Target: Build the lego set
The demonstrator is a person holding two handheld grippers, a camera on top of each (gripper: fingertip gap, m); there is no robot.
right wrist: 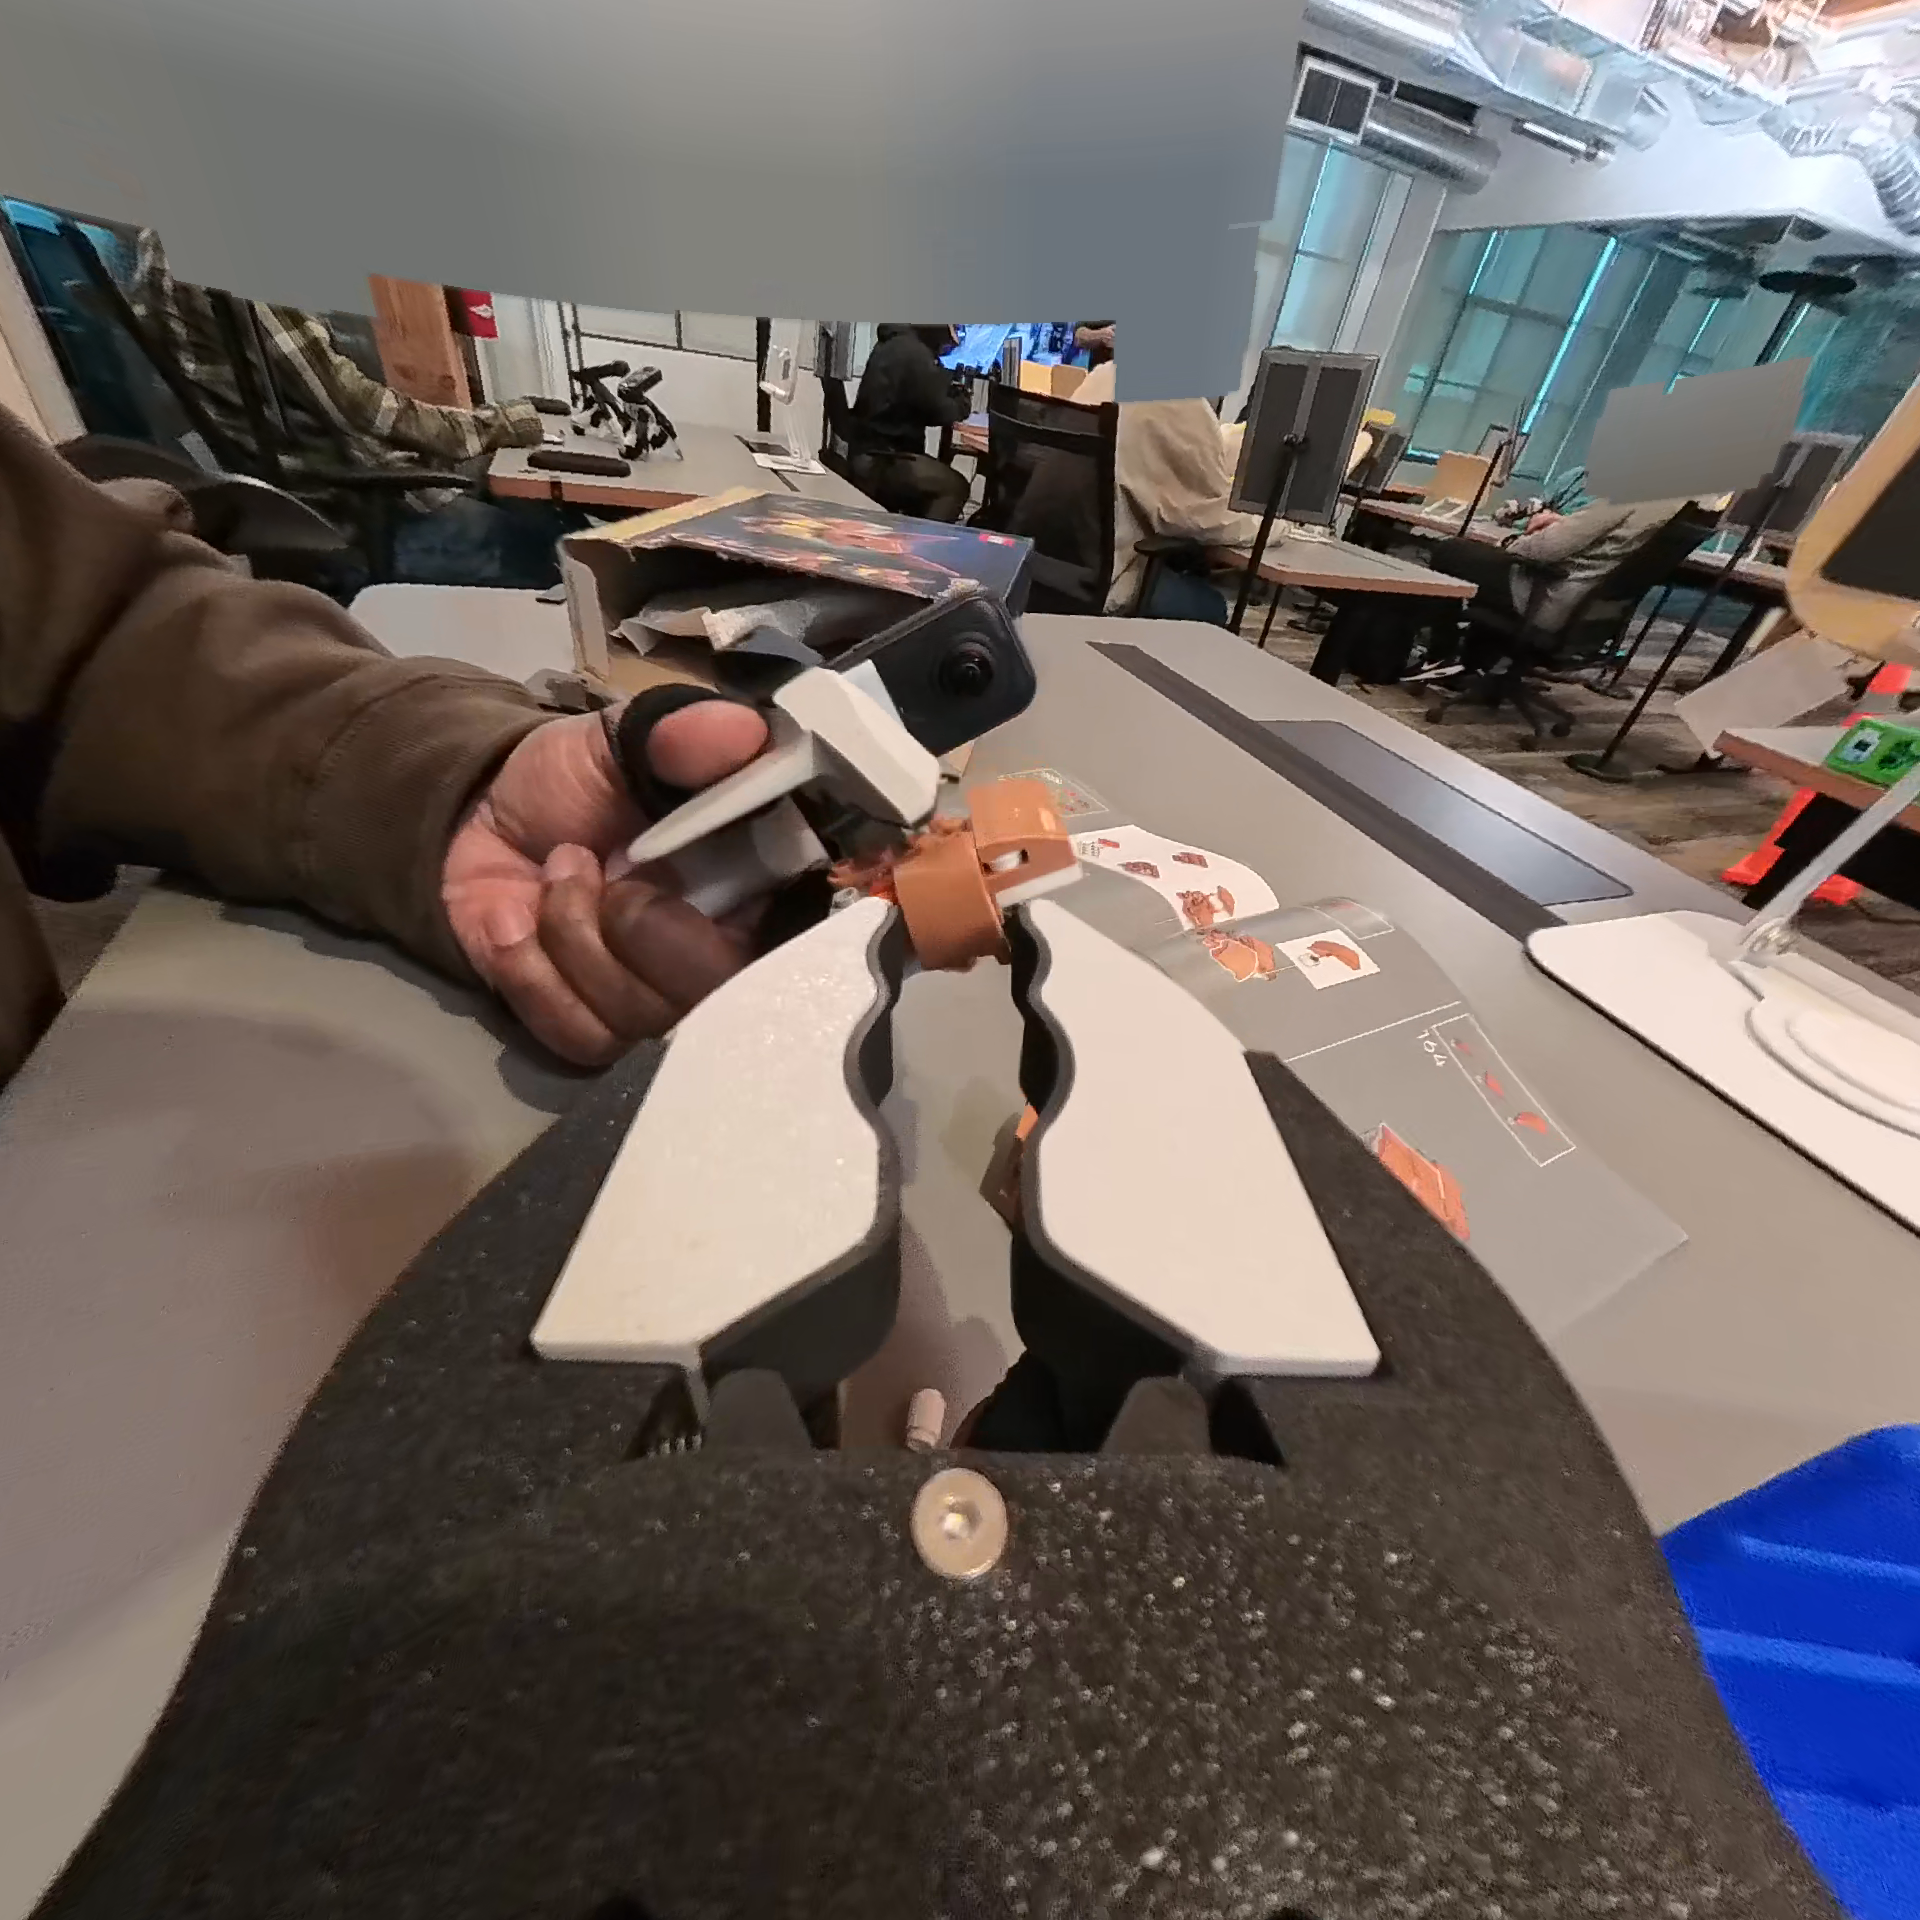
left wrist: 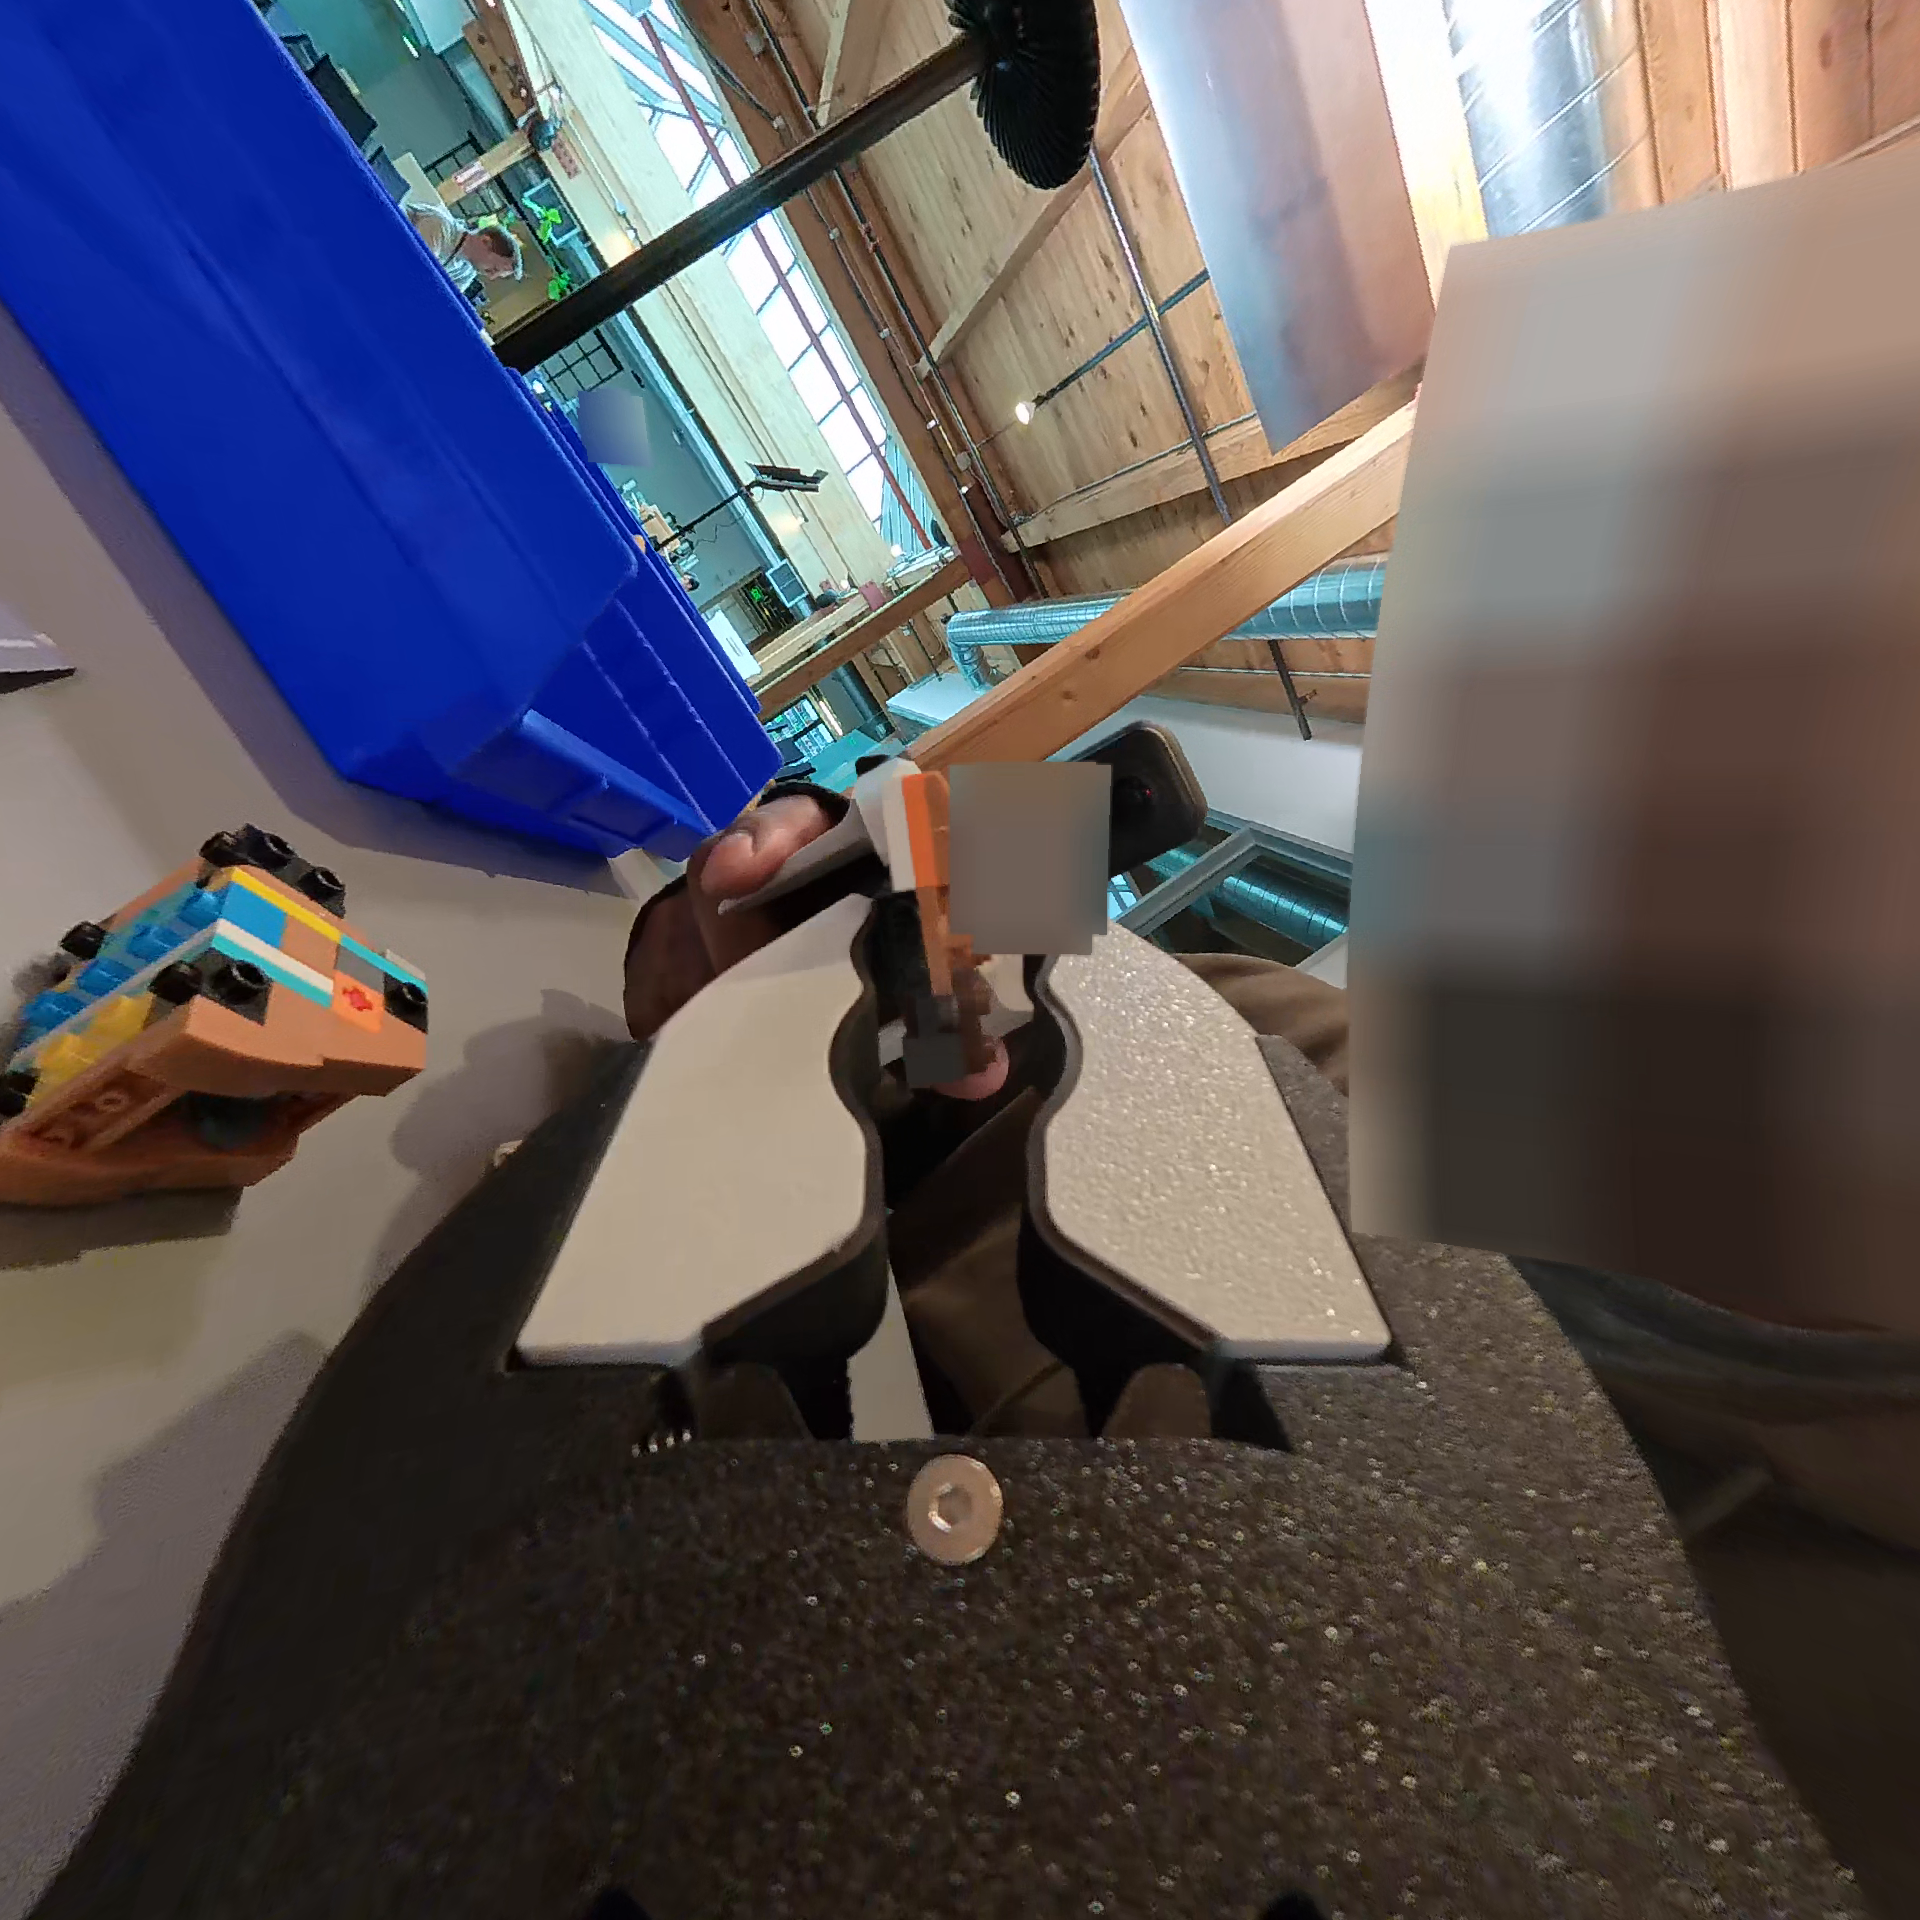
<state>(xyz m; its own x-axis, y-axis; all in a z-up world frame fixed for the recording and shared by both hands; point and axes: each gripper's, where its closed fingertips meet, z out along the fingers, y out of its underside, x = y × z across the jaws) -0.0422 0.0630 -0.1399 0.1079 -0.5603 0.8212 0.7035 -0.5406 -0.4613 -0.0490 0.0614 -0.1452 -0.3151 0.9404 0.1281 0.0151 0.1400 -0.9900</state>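
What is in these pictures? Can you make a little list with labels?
right gripper: shut on a small orange lego piece, held above the table
left gripper: close to the same piece; grip cannot be told, a blurred patch covers the tips
hand: bare, in a brown sleeve, holding the left gripper
big lego model: orange, blue and yellow, resting on the grey table
instruction booklet: open on the table
lego box: open, behind the grippers
blue bins: behind the model
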